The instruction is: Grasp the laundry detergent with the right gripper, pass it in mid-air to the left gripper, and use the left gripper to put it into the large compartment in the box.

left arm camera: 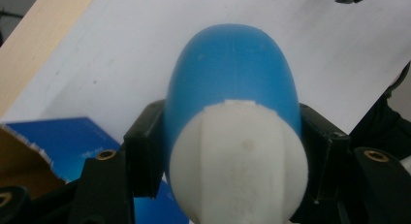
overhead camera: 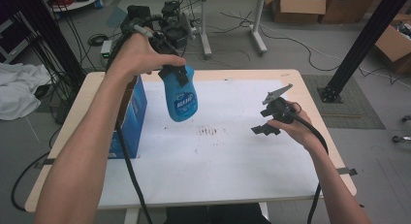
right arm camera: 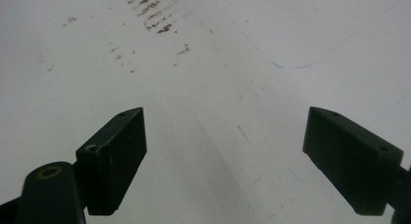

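The left hand-held gripper (overhead camera: 175,74) squeezes the blue bottle (overhead camera: 180,98) near its white cap, holding it up over the tabletop (overhead camera: 218,151); the right hand-held gripper (overhead camera: 265,129) is wide open, well apart.

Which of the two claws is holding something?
The left claw: its jaws clamp the blue bottle near its white cap, lifted above the white sheet. The right claw hangs open over the sheet with nothing between its jaws.
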A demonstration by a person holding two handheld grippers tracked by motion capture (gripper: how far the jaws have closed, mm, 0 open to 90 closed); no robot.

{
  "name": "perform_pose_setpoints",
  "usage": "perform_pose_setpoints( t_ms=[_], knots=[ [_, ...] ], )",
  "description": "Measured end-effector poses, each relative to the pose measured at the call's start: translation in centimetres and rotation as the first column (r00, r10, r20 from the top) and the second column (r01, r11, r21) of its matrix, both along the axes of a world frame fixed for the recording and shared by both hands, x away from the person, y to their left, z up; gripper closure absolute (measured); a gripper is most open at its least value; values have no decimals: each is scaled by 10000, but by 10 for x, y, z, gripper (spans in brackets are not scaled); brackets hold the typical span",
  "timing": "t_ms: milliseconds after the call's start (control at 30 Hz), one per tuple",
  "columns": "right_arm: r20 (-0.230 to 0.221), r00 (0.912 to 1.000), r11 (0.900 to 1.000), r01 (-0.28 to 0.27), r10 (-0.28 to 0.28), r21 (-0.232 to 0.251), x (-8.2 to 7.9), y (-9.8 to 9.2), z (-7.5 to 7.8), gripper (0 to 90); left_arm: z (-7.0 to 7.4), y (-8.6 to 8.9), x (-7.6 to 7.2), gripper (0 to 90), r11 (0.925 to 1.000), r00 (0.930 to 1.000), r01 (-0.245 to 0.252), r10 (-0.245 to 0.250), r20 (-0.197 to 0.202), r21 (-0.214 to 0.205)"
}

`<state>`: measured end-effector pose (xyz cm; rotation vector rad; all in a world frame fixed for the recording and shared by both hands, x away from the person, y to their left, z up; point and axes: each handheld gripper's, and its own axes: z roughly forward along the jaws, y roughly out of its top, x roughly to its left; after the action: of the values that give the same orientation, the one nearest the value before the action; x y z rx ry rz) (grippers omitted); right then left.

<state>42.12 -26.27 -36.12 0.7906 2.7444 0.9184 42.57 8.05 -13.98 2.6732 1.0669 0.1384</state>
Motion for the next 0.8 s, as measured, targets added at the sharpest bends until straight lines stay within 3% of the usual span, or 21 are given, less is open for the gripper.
perform_pose_setpoints(
  t_ms=[33, 67, 100, 133, 167, 200, 233, 267, 300, 400, 433, 467, 500, 633, 733, 767, 800],
  knots=[
    [5, 10000, 9999, 66, -65, -159, 2, -1, 0, 158, 8, 7, 1, 382, 9990, 9990, -450, 450, -28, 7],
    [22, 9999, 9997, 107, -107, -230, 3, -2, -1, 158, 8, 7, 1, 383, 9990, 9990, -450, 450, -28, 7],
    [28, 9999, 9995, 140, -139, -268, 3, -2, -1, 158, 16, 13, 1, 382, 9952, 9952, -978, 978, -11, 25],
    [28, 9999, 9995, 140, -139, -268, 3, -2, -1, 158, 16, 13, 1, 383, 9952, 9952, -978, 978, -11, 25],
    [49, 9999, 9995, 164, -162, -273, 4, -2, -1, 158, 23, 19, 0, 383, 9867, 9865, -1626, 1625, 182, 75],
    [49, 9999, 9995, 164, -162, -273, 4, -2, -1, 158, 23, 19, 0, 383, 9867, 9865, -1626, 1625, 182, 75],
    [47, 9999, 9995, 140, -138, -277, 4, -1, -1, 158, 31, 27, 0, 383, 9777, 9781, -2077, 2071, 218, 311],
    [52, 9999, 9995, 143, -141, -278, 4, 0, 0, 158, 35, 33, 1, 383, 9699, 9701, -2420, 2413, 250, 276],
    [43, 9999, 9995, 130, -129, -299, 4, 0, 0, 158, 35, 33, 1, 383, 9699, 9701, -2420, 2413, 250, 276],
    [67, 9999, 9994, 118, -116, -336, 5, 1, 0, 159, 43, 47, 1, 383, 9449, 9452, -3260, 3252, 284, 297],
    [104, 9999, 9993, 113, -109, -364, 5, 2, 1, 159, 47, 57, 0, 383, 9310, 9313, -3638, 3627, 346, 317],
    [104, 9999, 9993, 113, -109, -364, 5, 2, 1, 159, 47, 57, 0, 383, 9310, 9313, -3638, 3627, 346, 317],
    [118, 9999, 9993, 89, -85, -376, 5, 3, 1, 159, 49, 67, -2, 382, 9153, 9156, -4014, 4002, 387, 316],
    [87, 9999, 9991, 55, -52, -425, 5, 4, 0, 160, 50, 87, -5, 383, 8801, 8800, -4740, 4725, 476, 264],
    [69, 10000, 9989, 46, -43, -457, 5, 4, -1, 160, 52, 100, -8, 383, 8589, 8594, -5103, 5074, 637, 435],
    [59, 10000, 9990, 59, -56, -438, 5, 4, -1, 161, 52, 104, -9, 383, 8485, 8488, -5275, 5240, 706, 430],
    [59, 10000, 9990, 59, -56, -438, 5, 4, -1, 161, 52, 104, -9, 383, 8485, 8488, -5275, 5240, 706, 430]
  ],
)
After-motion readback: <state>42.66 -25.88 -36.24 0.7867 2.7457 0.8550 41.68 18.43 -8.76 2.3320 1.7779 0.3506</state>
